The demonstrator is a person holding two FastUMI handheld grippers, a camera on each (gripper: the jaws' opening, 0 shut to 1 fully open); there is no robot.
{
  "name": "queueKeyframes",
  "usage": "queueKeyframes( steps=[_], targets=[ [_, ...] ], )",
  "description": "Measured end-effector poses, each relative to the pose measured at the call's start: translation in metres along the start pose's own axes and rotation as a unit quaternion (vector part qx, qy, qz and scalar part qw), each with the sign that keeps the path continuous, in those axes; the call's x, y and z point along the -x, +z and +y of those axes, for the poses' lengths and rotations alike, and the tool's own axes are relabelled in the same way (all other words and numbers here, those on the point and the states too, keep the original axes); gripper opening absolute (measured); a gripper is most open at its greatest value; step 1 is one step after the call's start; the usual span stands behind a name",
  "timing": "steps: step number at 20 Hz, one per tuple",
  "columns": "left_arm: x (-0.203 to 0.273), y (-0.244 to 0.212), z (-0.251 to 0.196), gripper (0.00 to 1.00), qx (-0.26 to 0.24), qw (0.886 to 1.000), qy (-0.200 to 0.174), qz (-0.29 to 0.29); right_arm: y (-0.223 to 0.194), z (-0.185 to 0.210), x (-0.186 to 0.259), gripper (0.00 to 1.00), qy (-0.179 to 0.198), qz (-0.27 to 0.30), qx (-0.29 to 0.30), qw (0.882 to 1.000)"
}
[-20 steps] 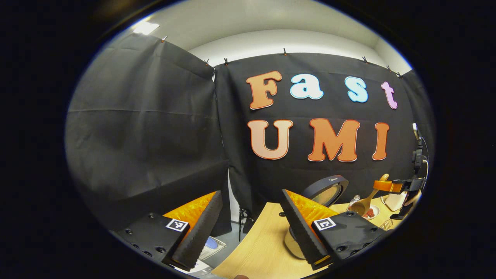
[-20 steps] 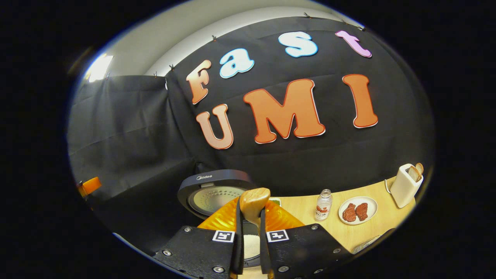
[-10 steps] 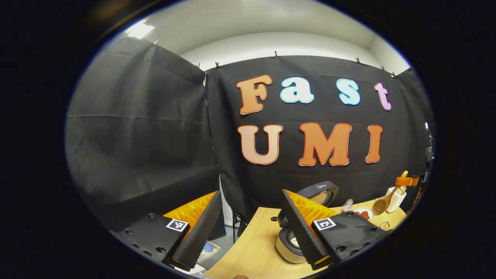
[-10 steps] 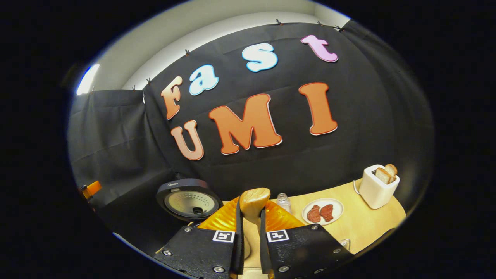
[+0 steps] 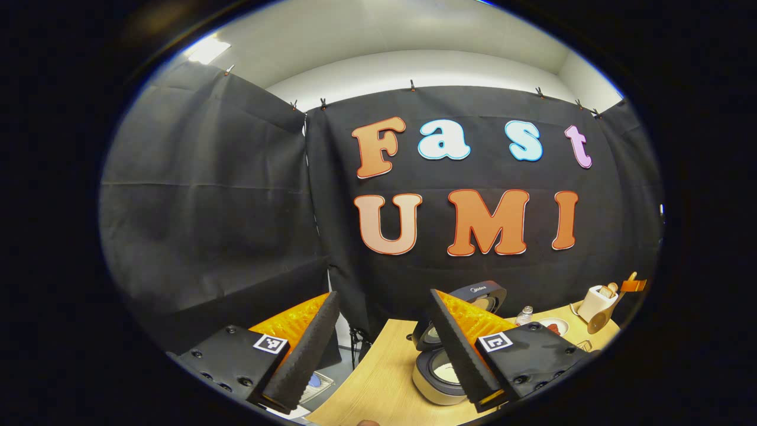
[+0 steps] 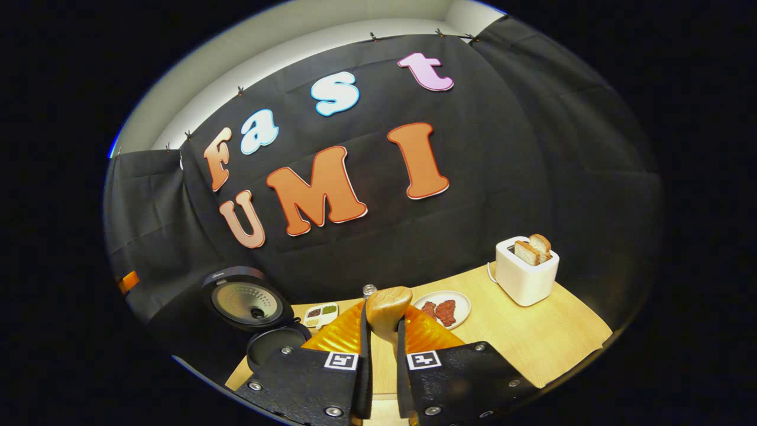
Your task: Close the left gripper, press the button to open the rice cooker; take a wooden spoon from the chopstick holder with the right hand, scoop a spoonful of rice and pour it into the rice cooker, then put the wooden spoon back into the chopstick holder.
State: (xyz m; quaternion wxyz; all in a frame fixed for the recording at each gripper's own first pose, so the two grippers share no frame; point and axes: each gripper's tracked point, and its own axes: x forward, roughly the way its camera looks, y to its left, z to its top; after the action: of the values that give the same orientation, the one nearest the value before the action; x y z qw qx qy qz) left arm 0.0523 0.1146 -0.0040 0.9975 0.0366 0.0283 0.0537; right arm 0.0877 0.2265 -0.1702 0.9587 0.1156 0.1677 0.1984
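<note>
My right gripper (image 6: 381,367) is shut on the handle of the wooden spoon (image 6: 387,309), whose end stands up between the jaws; the spoon's bowl is hidden below. The rice cooker (image 6: 275,346) stands open at the lower left, its round lid (image 6: 245,302) raised. In the left gripper view the open rice cooker (image 5: 440,373) sits just behind my left gripper (image 5: 381,355), which is open and holds nothing. Far right there, the right gripper (image 5: 634,286) holds the wooden spoon (image 5: 596,322) in front of the toaster.
On the wooden table (image 6: 532,337) stand a white toaster (image 6: 526,272) with toast, a plate of meat (image 6: 443,307), a small condiment tray (image 6: 319,313) and a bottle (image 5: 523,313). The table's left edge (image 5: 355,378) drops to the floor.
My right gripper has carried the spoon rightward away from the cooker, which slid to the left in its view. The left gripper view drew back; more of the cooker shows.
</note>
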Motion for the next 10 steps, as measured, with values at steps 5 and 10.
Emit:
queueKeyframes(
  steps=[5,10],
  targets=[
    [0.010,0.005,-0.012,0.99,-0.001,1.000,0.009,-0.004,-0.039,-0.046,-0.016,0.16,-0.026,0.029,-0.031,0.999],
    [0.014,0.009,-0.018,0.97,-0.022,0.999,0.028,-0.006,-0.086,-0.086,-0.035,0.16,-0.049,0.066,-0.052,0.995]
  ],
)
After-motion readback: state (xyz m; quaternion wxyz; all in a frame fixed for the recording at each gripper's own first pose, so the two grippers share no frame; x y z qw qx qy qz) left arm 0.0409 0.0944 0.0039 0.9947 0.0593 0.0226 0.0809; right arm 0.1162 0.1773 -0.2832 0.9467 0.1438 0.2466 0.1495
